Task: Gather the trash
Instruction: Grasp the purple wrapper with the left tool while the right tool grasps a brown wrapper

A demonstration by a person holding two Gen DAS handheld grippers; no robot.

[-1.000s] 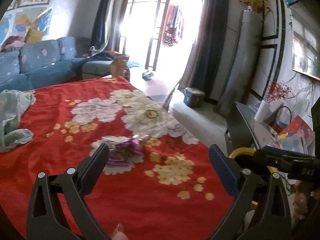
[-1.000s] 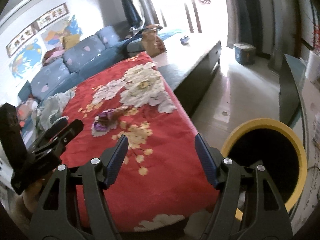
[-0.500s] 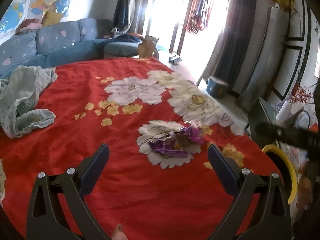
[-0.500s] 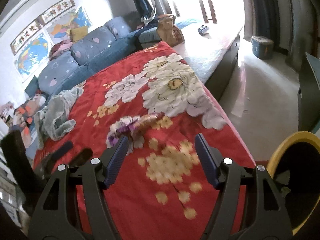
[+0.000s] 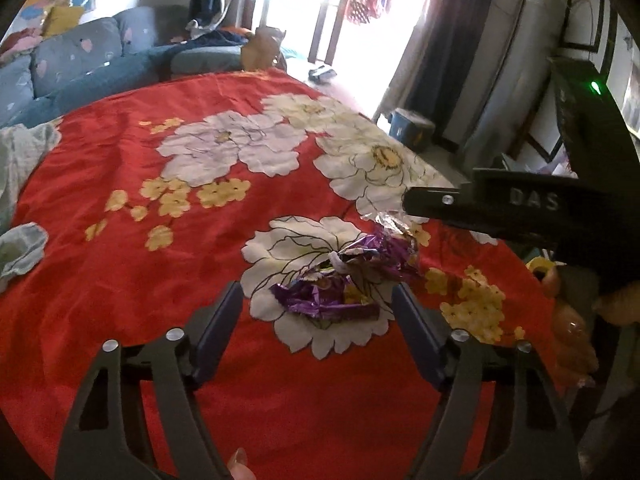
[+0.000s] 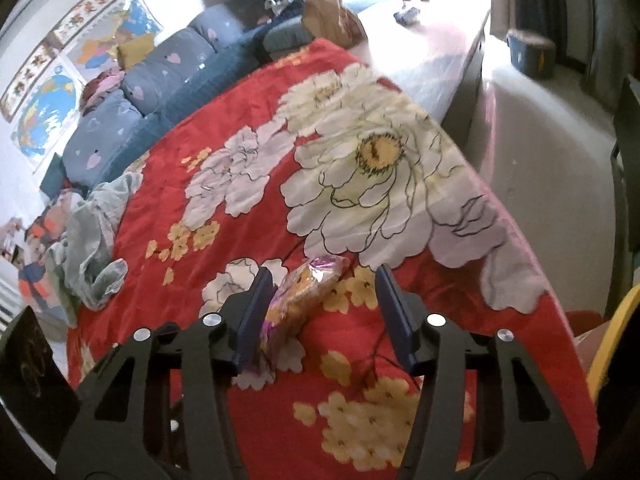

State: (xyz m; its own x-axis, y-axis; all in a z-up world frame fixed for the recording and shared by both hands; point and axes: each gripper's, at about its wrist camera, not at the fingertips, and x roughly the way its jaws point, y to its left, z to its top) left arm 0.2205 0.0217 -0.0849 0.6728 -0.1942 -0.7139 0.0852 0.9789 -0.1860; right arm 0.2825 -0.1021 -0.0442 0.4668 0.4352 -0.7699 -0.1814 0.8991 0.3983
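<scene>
A crumpled purple and silver foil wrapper (image 5: 344, 280) lies on the red flowered bedspread (image 5: 120, 280). My left gripper (image 5: 318, 300) is open, its fingers on either side of the wrapper's near end. The right gripper shows in the left wrist view as a black arm (image 5: 500, 204) reaching in from the right, its tip at the wrapper's far silver end. In the right wrist view my right gripper (image 6: 322, 286) is open around the wrapper (image 6: 304, 292), which shows orange and purple, close to the left finger (image 6: 256, 312).
A yellow-rimmed bin (image 6: 612, 340) stands off the bed's right edge. A grey-green cloth (image 6: 92, 240) lies at the bed's left side. A blue sofa (image 5: 80, 60) stands beyond the bed. A blue box (image 6: 532, 52) sits on the floor.
Both grippers have moved in toward the wrapper and now straddle it. The right gripper swung away from the bin toward the bed.
</scene>
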